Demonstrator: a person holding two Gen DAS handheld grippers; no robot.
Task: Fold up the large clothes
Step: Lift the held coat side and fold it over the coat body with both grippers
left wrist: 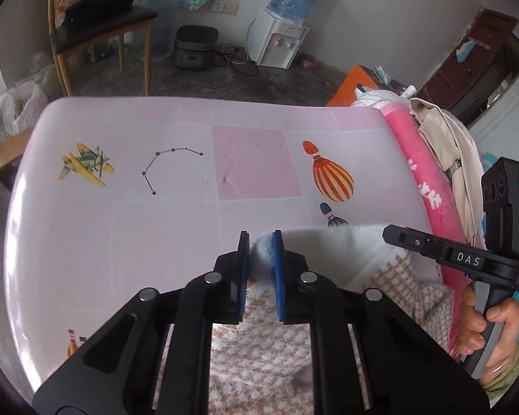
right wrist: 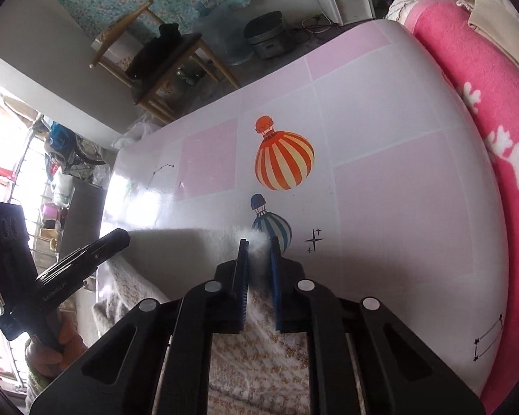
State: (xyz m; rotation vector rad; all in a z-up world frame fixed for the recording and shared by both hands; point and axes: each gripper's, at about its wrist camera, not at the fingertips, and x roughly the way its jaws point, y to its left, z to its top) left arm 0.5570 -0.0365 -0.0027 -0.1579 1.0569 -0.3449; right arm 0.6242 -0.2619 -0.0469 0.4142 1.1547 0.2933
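While both grippers pinch the fuzzy garment (left wrist: 280, 332) at the near edge of the desk (left wrist: 121, 235), the room around them sits quiet and cluttered. That garment, white fleece with a tan houndstooth pattern, lies on the near right part of the desk, its fluffy white hem caught between the blue jaws of the left gripper (left wrist: 261, 245) and, at its other corner, between those of the right gripper (right wrist: 258, 247); both sets of jaws are pressed onto the cloth. Covering the desk is a glossy pink-and-white checked sheet printed with an orange striped balloon (left wrist: 330, 176), a yellow plane (left wrist: 86, 166) and a dotted constellation (left wrist: 169, 166). Along its right side rests a bright pink blanket (left wrist: 422, 173) with a beige garment (left wrist: 446, 159) heaped on it. Beyond, on the bare grey floor, stand a wooden chair (left wrist: 100, 34) bearing something black, a dark rice cooker (left wrist: 195, 46) and a white water dispenser (left wrist: 280, 39).
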